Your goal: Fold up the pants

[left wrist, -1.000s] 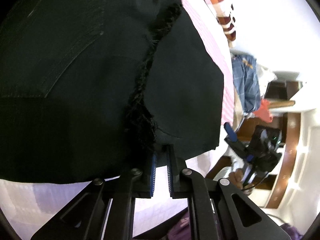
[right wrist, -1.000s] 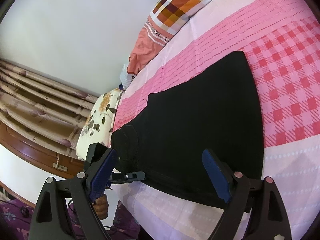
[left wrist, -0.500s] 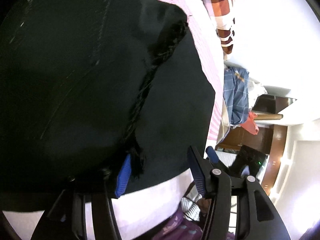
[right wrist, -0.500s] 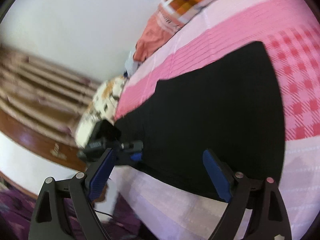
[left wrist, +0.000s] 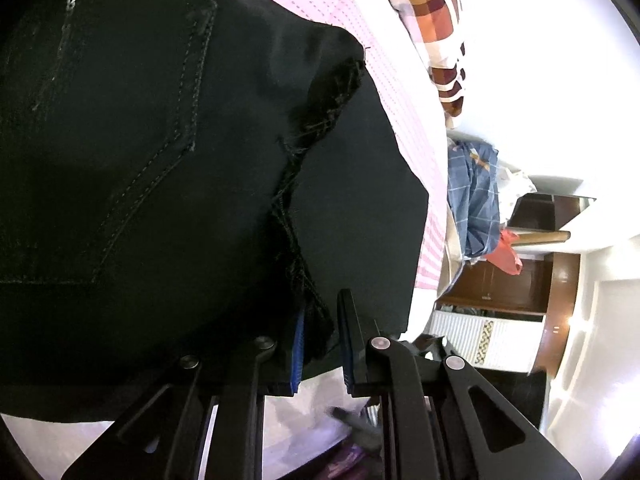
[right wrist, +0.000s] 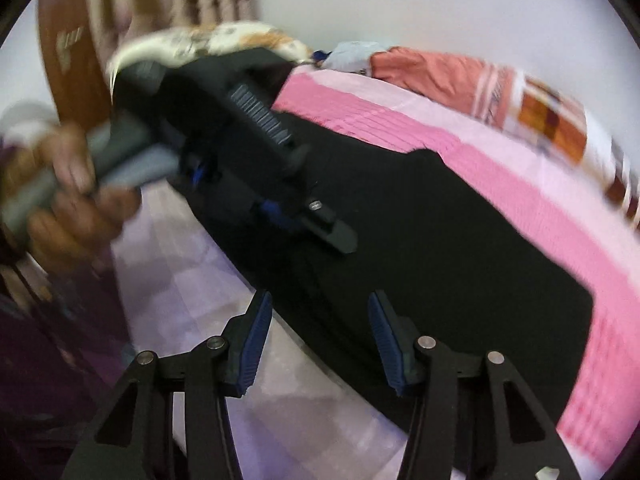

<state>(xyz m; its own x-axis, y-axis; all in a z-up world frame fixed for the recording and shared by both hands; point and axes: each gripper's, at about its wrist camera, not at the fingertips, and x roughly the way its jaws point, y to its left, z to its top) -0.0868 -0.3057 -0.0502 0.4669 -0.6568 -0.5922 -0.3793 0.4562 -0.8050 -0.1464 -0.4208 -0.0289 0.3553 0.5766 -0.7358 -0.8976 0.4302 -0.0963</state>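
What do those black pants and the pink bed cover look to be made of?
Black pants: probably matte denim-like cotton; stitched pocket seams and a frayed raw edge show. Pink bed cover: soft woven fabric, likely cotton, with a dull checked and dotted weave.

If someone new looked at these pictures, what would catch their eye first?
Black pants spread across the pink checked bedspread dominate both views. The left gripper is closing on their frayed edge at the near side of the bed. A bright checked pillow lies at the far end.

pants [left wrist: 140, 160] cut off left, hand [right wrist: 68, 200] seemingly blurred
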